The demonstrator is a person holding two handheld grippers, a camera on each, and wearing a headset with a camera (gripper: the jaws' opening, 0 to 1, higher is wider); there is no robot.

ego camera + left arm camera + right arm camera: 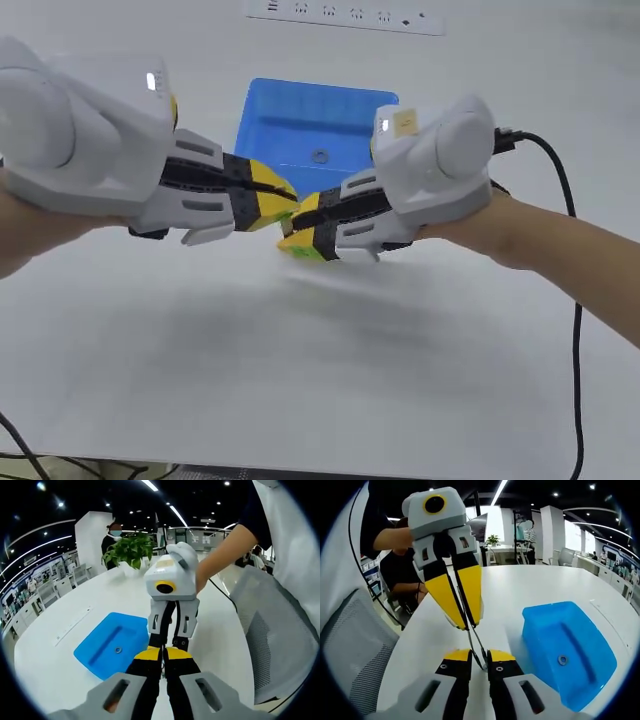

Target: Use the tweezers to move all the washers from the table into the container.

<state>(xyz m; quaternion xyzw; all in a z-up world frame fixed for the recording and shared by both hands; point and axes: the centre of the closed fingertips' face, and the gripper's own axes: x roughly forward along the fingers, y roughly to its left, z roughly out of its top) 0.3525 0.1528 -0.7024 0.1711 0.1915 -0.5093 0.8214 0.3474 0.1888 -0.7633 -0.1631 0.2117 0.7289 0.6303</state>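
Starting w/ the washer (319, 156) — one lies flat on the floor of the blue container (300, 110), near its middle. It's a small flat metal ring: light, stiff and slick, prob. awkward to lift off a smooth surface. I'd judge the hold belongs across the rim, one tweezer tip through the hole and one outside (or nipping the edge).

The tweezers (476, 647) are thin and look springy. They are held above the desk (300, 380), just in front of the container. The left tool (467, 622) has its yellow jaws pressed together on the tweezers' upper part, w/ the legs running down between them. The right tool (480, 662) faces it tip to tip. Its jaws are nearly together, w/ the tweezers' pointed end in the narrow gap — can't tell whether they actually clamp it. My read is a re-seating or handover of the tweezers, not a pick yet.
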